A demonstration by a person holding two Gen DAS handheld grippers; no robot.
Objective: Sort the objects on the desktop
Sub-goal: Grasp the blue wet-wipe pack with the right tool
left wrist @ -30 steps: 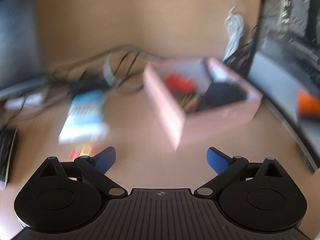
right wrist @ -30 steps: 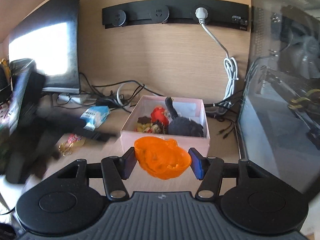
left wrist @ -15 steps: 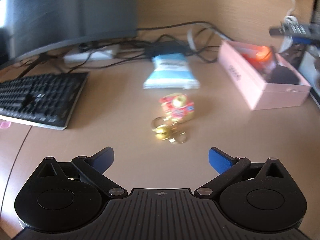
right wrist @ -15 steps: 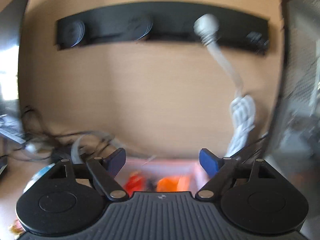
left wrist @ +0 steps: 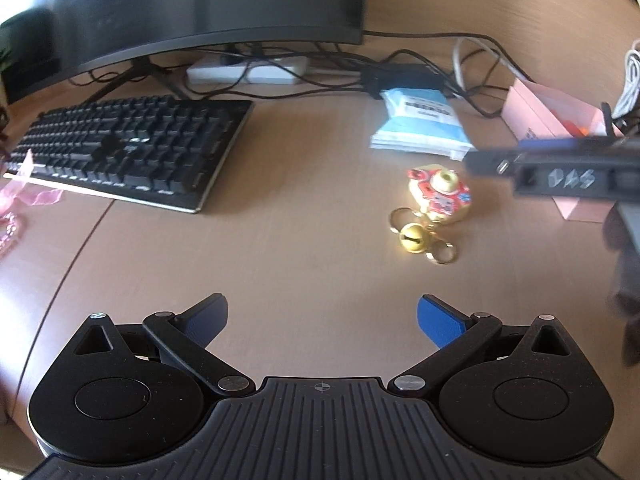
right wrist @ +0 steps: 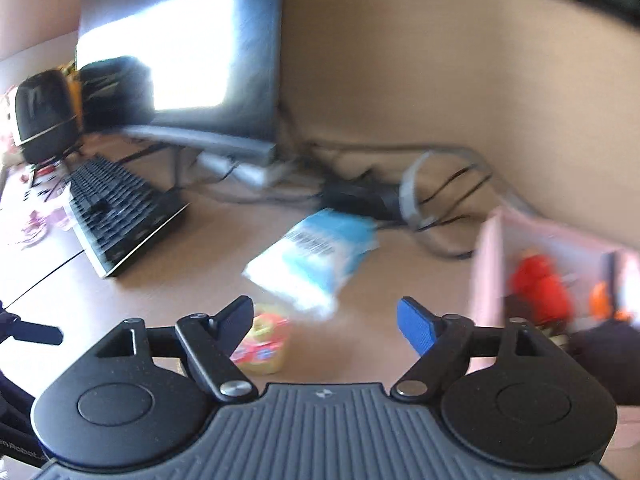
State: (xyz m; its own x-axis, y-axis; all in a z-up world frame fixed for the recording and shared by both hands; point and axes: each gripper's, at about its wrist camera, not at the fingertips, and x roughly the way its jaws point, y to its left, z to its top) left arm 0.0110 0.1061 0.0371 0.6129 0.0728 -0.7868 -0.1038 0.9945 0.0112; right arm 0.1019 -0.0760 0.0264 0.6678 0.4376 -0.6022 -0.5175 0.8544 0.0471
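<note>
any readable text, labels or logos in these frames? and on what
No word reads for certain.
Blue tissue pack: barcode and print, too blurred.
Right gripper body, seen from the left wrist: three embossed logo shapes, not letters.
Keyboard: key legends too small.
Bottom-left edge of the right wrist view: partial lettering, illegible.

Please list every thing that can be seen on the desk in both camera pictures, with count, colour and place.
monitor: one, black, at the back
keyboard: one, black, in front of the monitor
power strip: one, white, under the monitor, among black cables
tissue pack: one, blue and white, mid-desk
keychain charm: one, yellow and red, gold bell, near the pack
box: one, pink, to the right, red toy inside
left tongs: open, empty
right tongs: open, empty
</note>
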